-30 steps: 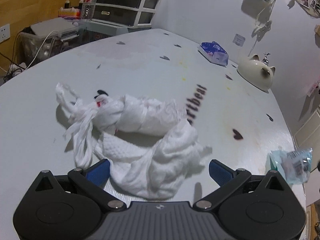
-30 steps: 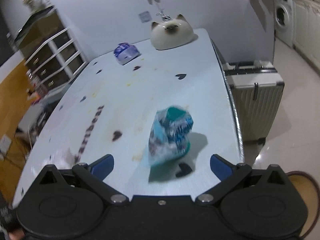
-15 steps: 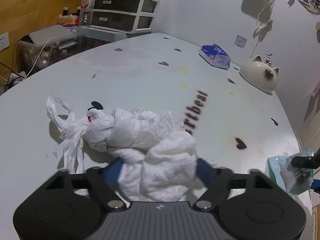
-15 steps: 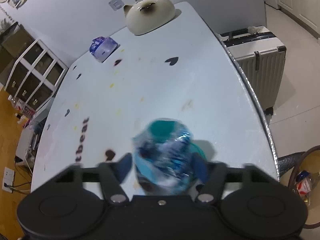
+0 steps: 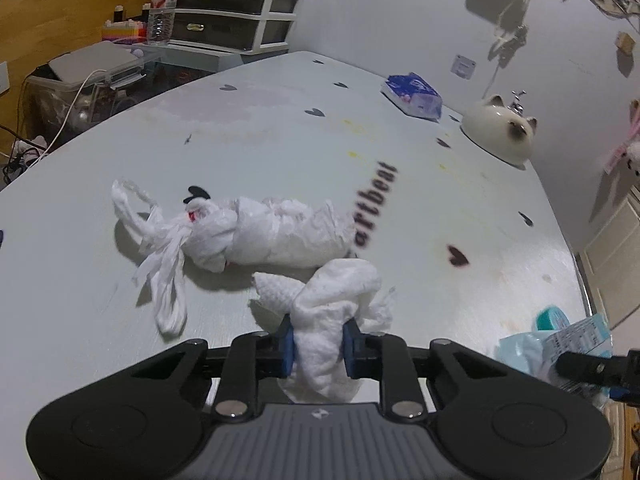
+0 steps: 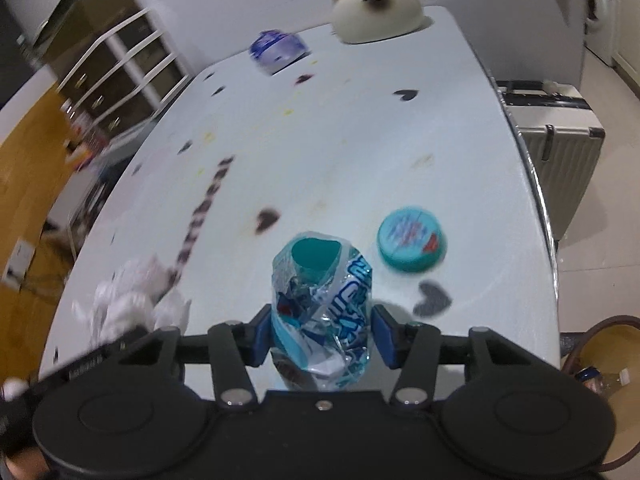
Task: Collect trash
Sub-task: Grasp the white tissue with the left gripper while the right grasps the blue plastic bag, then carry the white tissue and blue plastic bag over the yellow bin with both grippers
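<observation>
Two grippers are each clamped on a piece of trash on the pale table [image 5: 280, 152]. The left gripper [image 5: 318, 342] has just been closing, and its blue pads now pinch a crumpled white paper towel [image 5: 336, 300] near the table's front edge. Just beyond the towel lies a knotted white plastic bag [image 5: 256, 236], its handles trailing to the left. The right gripper [image 6: 322, 334] has also just been closing, and its pads squeeze a crinkled blue-and-white wrapper [image 6: 322, 304] with a teal cup inside it. A round teal lid [image 6: 412, 244] rests flat on the table just right of the wrapper, apart from it. At the table's far end sit a cat-shaped bowl [image 6: 378, 10] and a blue tissue pack [image 6: 276, 50]. Beside the table's right edge stands a grey suitcase [image 6: 560, 140].
</observation>
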`<state>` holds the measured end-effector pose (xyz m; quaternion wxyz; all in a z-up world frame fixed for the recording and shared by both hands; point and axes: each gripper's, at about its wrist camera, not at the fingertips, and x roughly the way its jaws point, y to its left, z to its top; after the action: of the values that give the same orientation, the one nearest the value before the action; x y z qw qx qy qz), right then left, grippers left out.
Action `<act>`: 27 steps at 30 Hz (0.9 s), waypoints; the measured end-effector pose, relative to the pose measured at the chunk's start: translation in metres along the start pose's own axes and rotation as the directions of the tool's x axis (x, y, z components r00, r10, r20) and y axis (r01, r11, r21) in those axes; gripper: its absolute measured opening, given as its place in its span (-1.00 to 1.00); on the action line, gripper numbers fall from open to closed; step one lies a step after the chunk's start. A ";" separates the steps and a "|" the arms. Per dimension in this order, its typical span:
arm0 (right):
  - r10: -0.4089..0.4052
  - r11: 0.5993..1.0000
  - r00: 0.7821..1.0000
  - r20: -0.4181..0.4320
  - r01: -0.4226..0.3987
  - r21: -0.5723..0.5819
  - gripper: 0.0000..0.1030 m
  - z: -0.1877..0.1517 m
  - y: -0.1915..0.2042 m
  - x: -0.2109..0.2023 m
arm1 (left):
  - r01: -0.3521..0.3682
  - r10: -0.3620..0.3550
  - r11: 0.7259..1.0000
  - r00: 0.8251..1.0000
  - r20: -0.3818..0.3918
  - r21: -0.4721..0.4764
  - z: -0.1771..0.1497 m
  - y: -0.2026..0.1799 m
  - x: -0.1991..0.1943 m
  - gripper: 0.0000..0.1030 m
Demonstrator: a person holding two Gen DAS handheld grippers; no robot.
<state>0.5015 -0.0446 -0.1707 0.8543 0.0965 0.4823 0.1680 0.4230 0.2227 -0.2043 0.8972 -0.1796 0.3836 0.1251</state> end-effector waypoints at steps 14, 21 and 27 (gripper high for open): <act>-0.017 0.985 0.999 0.040 0.024 -0.170 -0.01 -0.055 0.028 -0.076 | 0.042 -0.042 0.993 0.999 -0.005 0.112 -0.029 -0.005 -0.088 -0.54; -0.013 0.977 0.997 0.071 0.028 -0.209 -0.01 -0.081 0.038 -0.115 | 0.086 -0.086 0.984 0.996 -0.006 0.153 -0.039 -0.010 -0.133 -0.54; -0.019 0.975 0.995 0.100 0.040 -0.219 -0.01 -0.097 0.043 -0.142 | 0.111 -0.112 0.974 0.994 -0.005 0.199 -0.055 -0.016 -0.167 -0.54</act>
<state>0.3416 -0.0584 -0.0943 0.8845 0.0019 0.4200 0.2030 0.2810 0.1709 -0.1137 0.9175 -0.1097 0.3805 0.0361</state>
